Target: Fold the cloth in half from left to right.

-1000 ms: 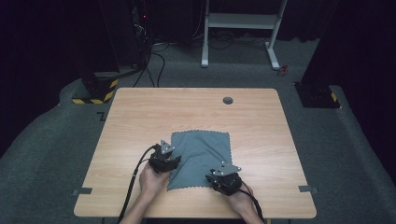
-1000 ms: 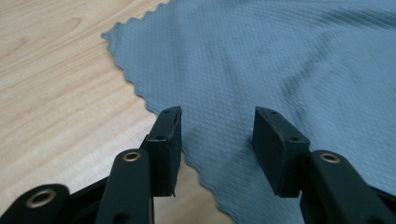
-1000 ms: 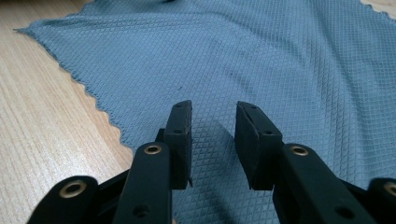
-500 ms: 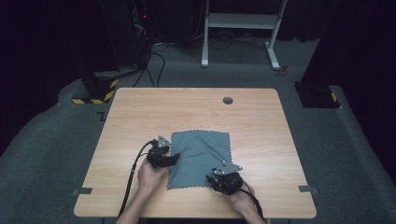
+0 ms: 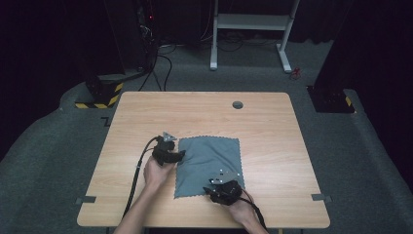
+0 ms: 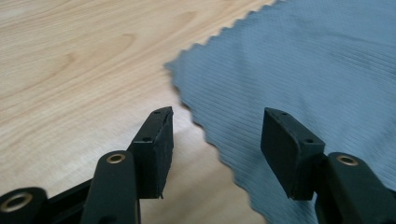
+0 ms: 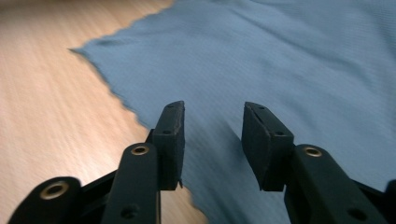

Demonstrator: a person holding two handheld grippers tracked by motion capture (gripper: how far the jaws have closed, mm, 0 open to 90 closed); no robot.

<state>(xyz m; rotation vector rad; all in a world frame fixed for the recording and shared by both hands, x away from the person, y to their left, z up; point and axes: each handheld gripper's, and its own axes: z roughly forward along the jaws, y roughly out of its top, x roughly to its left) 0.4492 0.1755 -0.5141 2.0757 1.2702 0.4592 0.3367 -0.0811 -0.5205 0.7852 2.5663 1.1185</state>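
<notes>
- Against the earlier high views: left gripper point(image 5: 179, 155) moved left, now at the left edge of the blue-grey cloth point(image 5: 210, 163) near its far left corner; earlier farther in over the fabric.
- Right gripper point(image 5: 217, 183) much where it was, at the near right part of the cloth.
- Cloth in about the same spot and lying flat, as before.
- Left gripper point(image 6: 215, 140): jaws just been opening, now spread, with the cloth's scalloped edge point(image 6: 299, 84) running between them, one pad over bare wood, the other over fabric; nothing pinched.
- Right gripper point(image 7: 212, 140): jaws likewise just been opening, now spread above the cloth point(image 7: 280, 60); no fold caught between the pads.
- Cloth spread flat on the wooden table point(image 5: 146, 112), in the near middle, slightly left of centre, well apart from the round hole point(image 5: 237, 105) at the far edge.
- Roughly rectangular, long axis running near to far, tilted a little so the near end sits slightly left; far edge about level with the left gripper.
</notes>
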